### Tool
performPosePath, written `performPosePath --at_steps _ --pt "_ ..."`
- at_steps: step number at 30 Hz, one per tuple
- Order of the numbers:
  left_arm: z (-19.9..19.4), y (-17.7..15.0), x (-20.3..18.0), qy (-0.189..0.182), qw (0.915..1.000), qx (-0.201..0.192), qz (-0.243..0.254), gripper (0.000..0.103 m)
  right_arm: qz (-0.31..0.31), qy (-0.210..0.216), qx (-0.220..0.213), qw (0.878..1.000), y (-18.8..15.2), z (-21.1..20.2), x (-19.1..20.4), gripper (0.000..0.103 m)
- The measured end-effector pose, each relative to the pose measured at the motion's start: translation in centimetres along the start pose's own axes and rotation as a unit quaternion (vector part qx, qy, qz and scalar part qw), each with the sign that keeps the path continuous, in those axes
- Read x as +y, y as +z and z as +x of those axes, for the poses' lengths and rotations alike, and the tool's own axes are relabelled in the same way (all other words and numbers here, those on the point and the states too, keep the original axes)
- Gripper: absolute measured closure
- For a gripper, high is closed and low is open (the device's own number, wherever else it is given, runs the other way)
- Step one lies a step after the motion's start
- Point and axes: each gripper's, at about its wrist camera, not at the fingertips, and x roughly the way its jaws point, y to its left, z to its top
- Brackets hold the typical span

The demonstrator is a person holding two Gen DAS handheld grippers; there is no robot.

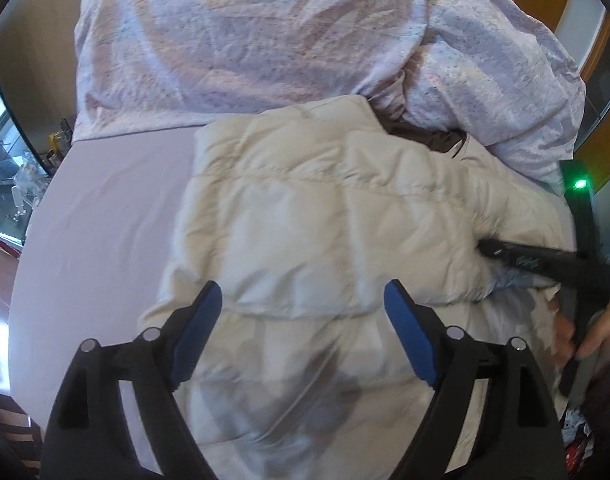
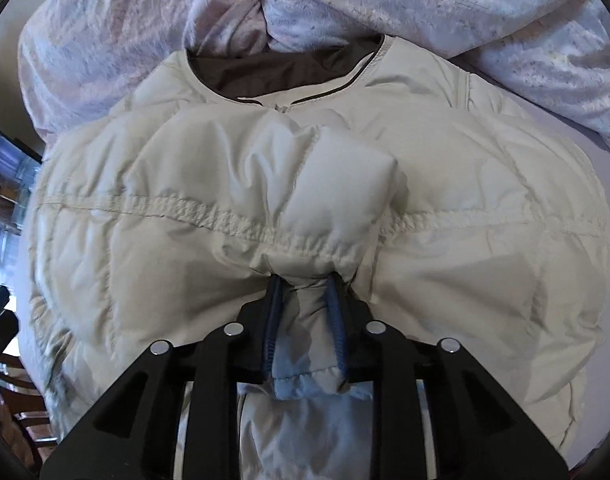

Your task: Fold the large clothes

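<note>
A cream quilted puffer jacket (image 1: 325, 216) lies on a bed, its brown-lined collar toward the far side. In the left wrist view my left gripper (image 1: 303, 300) is open and empty, its blue pads spread just above the jacket's near part. My right gripper (image 1: 489, 248) reaches in from the right, its fingers pressed into the jacket's right edge. In the right wrist view my right gripper (image 2: 305, 284) is shut on a bunched fold of the jacket (image 2: 297, 184), and the collar (image 2: 281, 76) shows beyond it.
The bed has a pale lilac sheet (image 1: 105, 208). A crumpled pastel duvet (image 1: 245, 40) is heaped along the far side, touching the jacket's collar. A window and cluttered sill (image 1: 21, 168) are at the left. A wooden door frame (image 1: 585, 32) stands at the right.
</note>
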Motion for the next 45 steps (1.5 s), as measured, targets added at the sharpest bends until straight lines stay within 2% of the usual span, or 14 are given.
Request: performPosePath --at_steps 2,3,7,13,15,23,27,29,31,40,42,43,44,45 --pt "-0.7 -1.0 1.4 0.007 1.0 0.0 0.0 0.015 0.006 0.022 -0.012 1.0 -1.2 -2.1 -1.7 0.023" --pt "-1.1 -1.7 2.5 0.013 0.9999 0.003 -0.001 0.015 0.004 0.029 -0.019 0.999 -1.8 -3.1 -2.6 0.021" --pt "-1.5 -4.6 6.4 0.026 0.9991 0.034 -0.005 0.015 0.018 0.048 -0.012 0.999 -4.7 -6.6 -8.2 0.021" --pt "-1.6 -8.8 10.6 0.011 0.9964 0.078 -0.03 0.015 0.123 0.063 0.028 0.99 -10.5 -10.0 -19.5 0.019" --pt "-1.2 -9.8 11.3 0.001 0.995 0.09 -0.043 0.015 0.151 0.074 0.048 0.985 -12.5 -9.8 -21.7 0.018" --pt "0.2 -13.3 12.5 -0.061 0.9864 0.123 -0.091 0.016 0.205 0.15 0.106 0.961 -19.4 -7.9 -24.3 0.018" --pt "0.3 -14.7 12.7 -0.088 0.982 0.124 -0.112 0.022 0.22 0.189 0.096 0.952 -20.3 -8.4 -24.4 0.018" --pt "0.1 -15.0 12.3 -0.092 0.9819 0.122 -0.112 0.027 0.22 0.21 0.102 0.947 -20.7 -8.2 -24.2 0.022" --pt "0.0 -15.4 12.1 -0.106 0.9797 0.125 -0.116 0.038 0.214 0.232 0.11 0.943 -21.0 -8.1 -23.9 0.028" --pt "-0.6 -16.7 10.4 -0.125 0.9754 0.138 -0.118 0.053 0.192 0.273 0.136 0.933 -21.1 -7.4 -21.7 0.04" --pt "-0.8 -16.8 10.3 -0.127 0.9747 0.135 -0.124 0.059 0.194 0.274 0.137 0.932 -21.1 -7.2 -21.5 0.051" --pt "-0.9 -16.8 10.2 -0.129 0.9746 0.134 -0.125 0.065 0.192 0.27 0.136 0.934 -21.2 -7.1 -21.7 0.062" --pt "-1.1 -16.7 10.1 -0.129 0.9751 0.133 -0.122 0.068 0.189 0.266 0.135 0.936 -21.0 -7.1 -21.5 0.081" --pt "-1.3 -16.6 10.0 -0.128 0.9762 0.13 -0.117 0.076 0.183 0.266 0.129 0.938 -20.8 -7.3 -21.7 0.086"
